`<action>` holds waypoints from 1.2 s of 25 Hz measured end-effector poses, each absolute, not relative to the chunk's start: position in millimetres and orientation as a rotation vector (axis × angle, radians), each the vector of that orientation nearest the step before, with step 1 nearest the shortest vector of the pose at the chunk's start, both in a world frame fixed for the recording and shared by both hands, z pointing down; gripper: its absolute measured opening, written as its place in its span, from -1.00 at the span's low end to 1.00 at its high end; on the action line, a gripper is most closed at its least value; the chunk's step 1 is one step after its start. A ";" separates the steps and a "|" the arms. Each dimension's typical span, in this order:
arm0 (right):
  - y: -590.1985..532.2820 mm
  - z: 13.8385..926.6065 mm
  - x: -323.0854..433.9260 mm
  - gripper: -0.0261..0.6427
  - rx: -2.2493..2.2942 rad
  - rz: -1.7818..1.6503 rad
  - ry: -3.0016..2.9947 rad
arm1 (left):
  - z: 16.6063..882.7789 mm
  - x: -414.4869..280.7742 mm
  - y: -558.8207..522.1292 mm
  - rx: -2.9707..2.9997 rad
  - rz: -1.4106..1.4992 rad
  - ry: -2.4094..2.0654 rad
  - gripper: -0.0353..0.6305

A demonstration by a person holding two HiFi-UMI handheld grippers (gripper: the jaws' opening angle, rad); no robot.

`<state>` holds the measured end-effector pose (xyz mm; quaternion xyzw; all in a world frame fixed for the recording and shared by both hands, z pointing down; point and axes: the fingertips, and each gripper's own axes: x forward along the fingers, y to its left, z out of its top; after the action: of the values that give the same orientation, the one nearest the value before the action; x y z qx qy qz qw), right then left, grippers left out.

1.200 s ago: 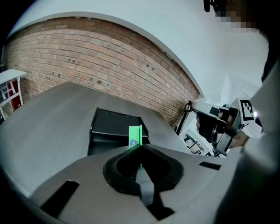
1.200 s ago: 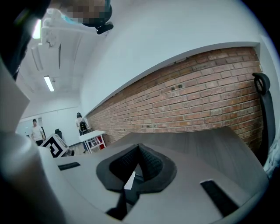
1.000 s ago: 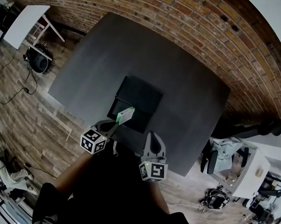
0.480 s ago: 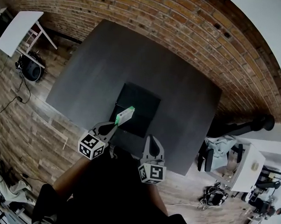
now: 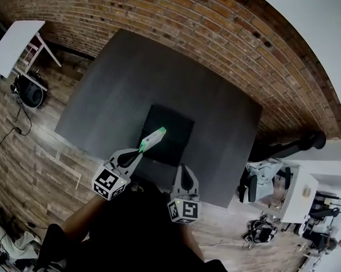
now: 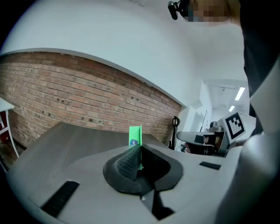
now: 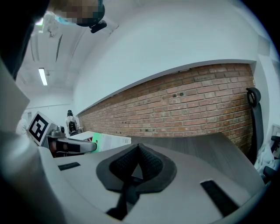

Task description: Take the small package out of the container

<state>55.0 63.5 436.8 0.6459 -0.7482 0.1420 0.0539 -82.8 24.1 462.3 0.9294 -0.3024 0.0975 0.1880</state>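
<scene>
A small white and green package (image 5: 152, 139) hangs above the near left corner of the black container (image 5: 169, 132), which stands on the dark grey table (image 5: 129, 83). My left gripper (image 5: 141, 152) is shut on the package's near end. In the left gripper view the package (image 6: 135, 136) stands edge-on, pinched between the closed pads. My right gripper (image 5: 183, 170) sits near the table's front edge, right of the left one, shut with nothing in it. In the right gripper view its pads (image 7: 148, 159) meet at the tip, and the package (image 7: 109, 141) shows at the left.
A brick wall (image 5: 222, 29) runs behind the table. A white table (image 5: 11, 44) and a round dark object (image 5: 28, 91) stand on the wooden floor at the left. Office chairs and a white cabinet (image 5: 286, 195) crowd the right side.
The left gripper has risen with the package, which now hangs higher over the container's near left corner. The right gripper has shifted a little along the table's front edge.
</scene>
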 end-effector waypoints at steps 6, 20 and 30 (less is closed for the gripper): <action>64.9 424.9 43.6 -0.85 1.983 0.400 -2.280 | 435.7 -98.8 20.8 2.659 0.191 -0.885 -0.79; 52.7 413.4 28.2 -0.85 2.010 0.343 -2.303 | 433.8 -103.0 26.5 2.743 0.183 -0.827 -0.79; 49.4 408.8 27.6 -0.85 2.013 0.320 -2.314 | 430.2 -101.9 25.9 2.743 0.163 -0.816 -0.79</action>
<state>27.6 49.4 408.8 0.6525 -0.7501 0.1037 0.0289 -101.9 25.9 430.2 0.9479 -0.2821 0.0562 0.1371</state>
